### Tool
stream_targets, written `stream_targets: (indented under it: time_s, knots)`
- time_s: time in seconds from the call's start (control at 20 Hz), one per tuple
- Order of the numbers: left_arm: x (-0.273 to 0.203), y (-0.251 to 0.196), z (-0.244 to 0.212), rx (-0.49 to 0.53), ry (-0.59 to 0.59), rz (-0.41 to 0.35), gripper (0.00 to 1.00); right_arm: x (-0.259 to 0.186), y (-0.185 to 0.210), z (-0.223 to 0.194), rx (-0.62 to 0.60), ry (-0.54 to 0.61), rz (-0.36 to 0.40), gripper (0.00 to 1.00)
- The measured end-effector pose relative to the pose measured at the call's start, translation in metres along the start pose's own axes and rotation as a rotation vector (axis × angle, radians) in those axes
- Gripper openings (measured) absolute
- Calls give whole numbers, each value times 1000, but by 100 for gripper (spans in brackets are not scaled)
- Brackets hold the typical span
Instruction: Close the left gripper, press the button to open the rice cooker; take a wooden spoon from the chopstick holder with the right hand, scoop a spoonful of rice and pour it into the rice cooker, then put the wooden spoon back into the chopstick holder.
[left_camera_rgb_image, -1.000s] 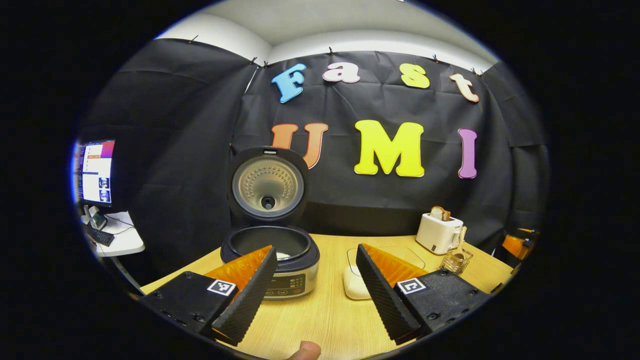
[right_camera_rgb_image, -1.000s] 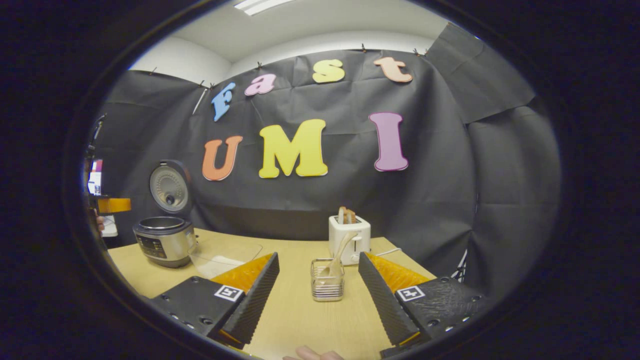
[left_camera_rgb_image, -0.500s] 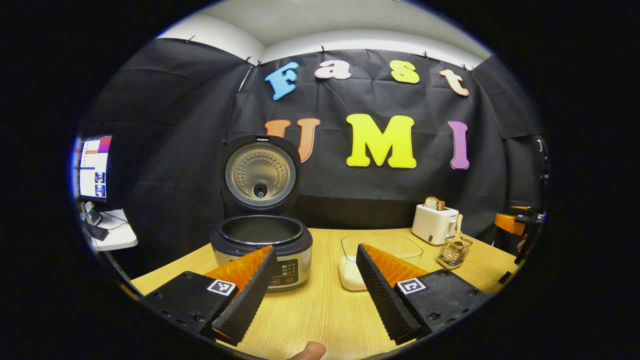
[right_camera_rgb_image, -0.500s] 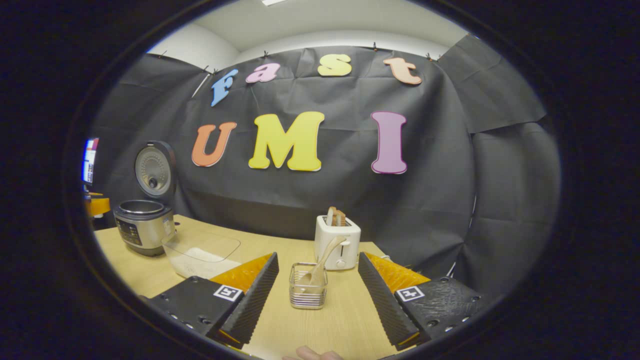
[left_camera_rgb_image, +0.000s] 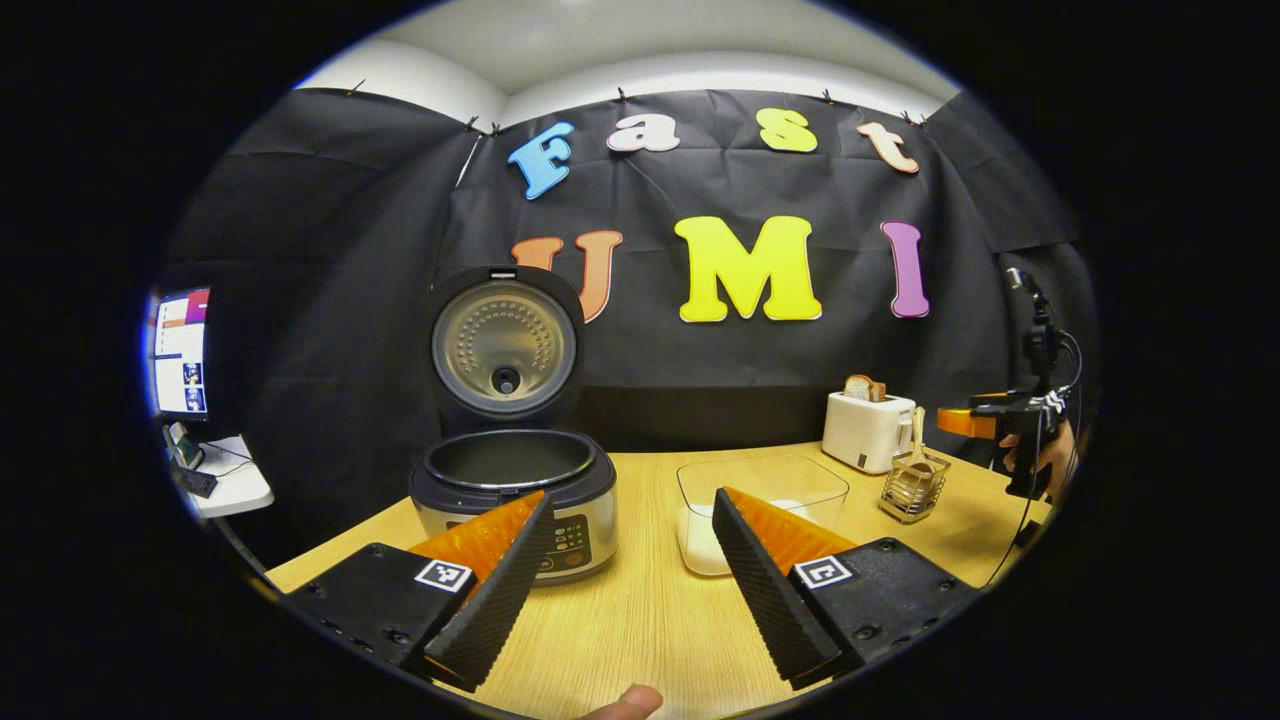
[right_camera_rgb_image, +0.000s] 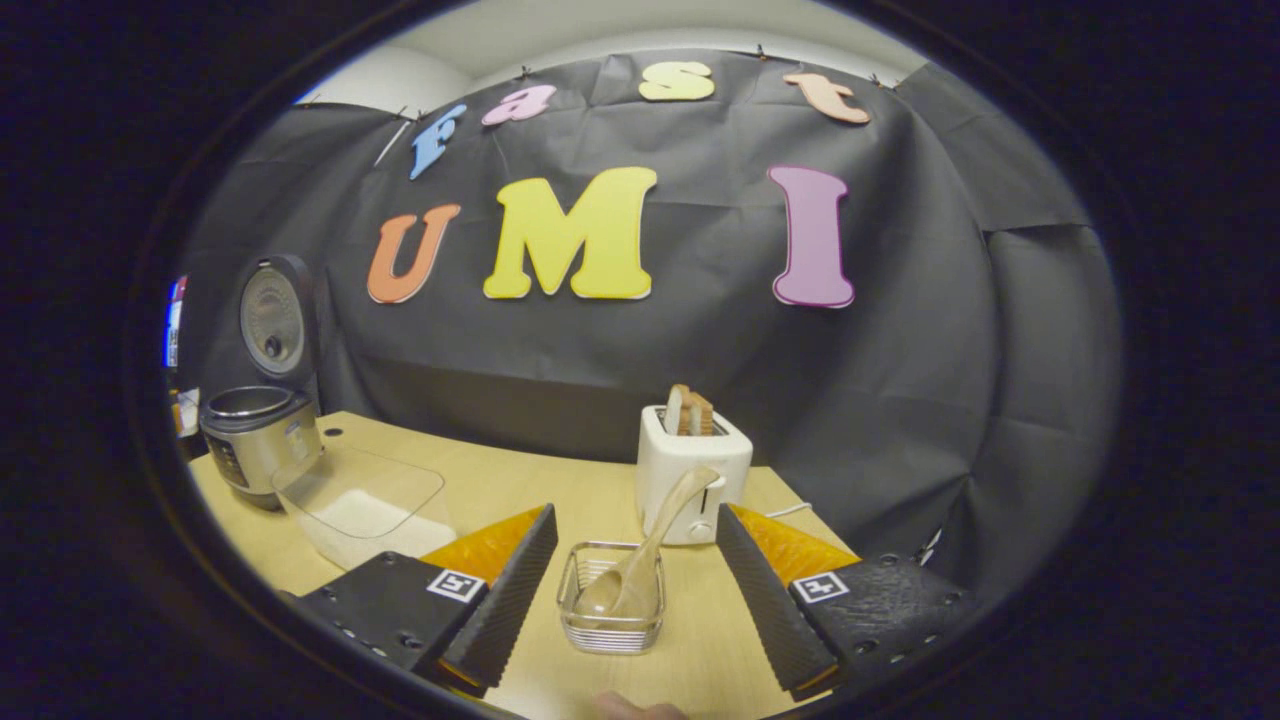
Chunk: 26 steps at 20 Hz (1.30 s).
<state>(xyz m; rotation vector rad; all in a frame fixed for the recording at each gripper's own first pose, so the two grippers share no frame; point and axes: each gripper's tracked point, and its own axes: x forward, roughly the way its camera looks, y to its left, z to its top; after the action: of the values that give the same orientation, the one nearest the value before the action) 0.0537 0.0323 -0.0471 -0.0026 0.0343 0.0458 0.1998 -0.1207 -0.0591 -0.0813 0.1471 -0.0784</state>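
Right gripper view: one spoon (right_camera_rgb_image: 650, 545) leans in one holder (right_camera_rgb_image: 612, 600), right gripper (right_camera_rgb_image: 635, 600) fingers spread. One cooker (left_camera_rgb_image: 512, 490) stands open on the table (left_camera_rgb_image: 650, 610); left gripper (left_camera_rgb_image: 630, 590) fingers spread.

We see a pale wood-grain table (left_camera_rgb_image: 650, 610). The rice cooker (left_camera_rgb_image: 515, 500) on the left has a silver body, a dark rim and a lid (left_camera_rgb_image: 503, 345) dotted with small holes inside. The clear container (left_camera_rgb_image: 760, 490) holds white rice. At the far right, the toaster (right_camera_rgb_image: 693, 470) is white, with brown toast. The chopstick holder (right_camera_rgb_image: 612, 610) is silver wire; the wooden spoon (right_camera_rgb_image: 650, 550) is light tan.
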Motion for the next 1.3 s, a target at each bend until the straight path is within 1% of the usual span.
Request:
stream_targets:
  time_s: [0.05, 0.1, 0.2, 0.25, 0.3, 0.45, 0.5, 0.55, 0.6, 0.65, 0.7, 0.8, 0.85, 0.9, 0.95, 1.05, 1.15, 1.2, 1.25, 1.3]
  knots:
    - [2, 2, -2, 0, 6, 1, 100, 10, 2, -5, -1, 21, 7, 97]
    - [5, 3, -4, 2, 11, 5, 100, 20, 3, -8, 0, 40, 8, 95]
    - [7, 5, -10, 9, 23, 6, 100, 38, -1, -11, 15, 77, 3, 95]
    - [8, 6, -11, 11, 29, 8, 100, 46, -2, -12, 34, 96, 2, 98]
    - [9, 7, -13, 14, 36, 11, 100, 55, -3, -12, 56, 118, 3, 95]
    - [9, 13, -15, 21, 42, 21, 100, 76, -12, -24, 107, 216, 1, 95]
    - [9, 14, -14, 24, 39, 24, 100, 82, -14, -26, 119, 237, -1, 95]
    - [8, 15, -14, 27, 38, 25, 100, 90, -16, -27, 126, 255, -7, 97]
    - [9, 15, -14, 30, 39, 25, 100, 98, -18, -28, 133, 267, -15, 94]
    - [9, 16, -15, 32, 40, 25, 100, 106, -19, -30, 143, 278, -20, 94]
    - [9, 17, -17, 32, 45, 27, 100, 113, -19, -33, 156, 295, -17, 96]
    - [10, 20, -19, 33, 52, 33, 100, 121, -12, -39, 184, 329, 13, 93]
    - [10, 22, -20, 34, 57, 38, 100, 125, -11, -43, 191, 348, 19, 91]
    - [10, 22, -21, 32, 61, 38, 100, 129, -12, -48, 193, 368, 15, 82]
    - [11, 22, -21, 30, 65, 37, 100, 133, -11, -54, 189, 388, 10, 85]
    - [11, 23, -21, 30, 68, 40, 100, 138, -11, -66, 195, 429, 5, 81]
    - [10, 24, -22, 32, 68, 41, 100, 138, -11, -74, 205, 451, 13, 72]
    - [9, 23, -21, 33, 68, 40, 100, 137, -14, -76, 199, 451, 6, 71]
    - [9, 24, -22, 33, 69, 40, 100, 139, -17, -75, 202, 451, -6, 67]
    - [9, 24, -22, 33, 70, 39, 100, 139, -14, -73, 212, 451, 7, 48]
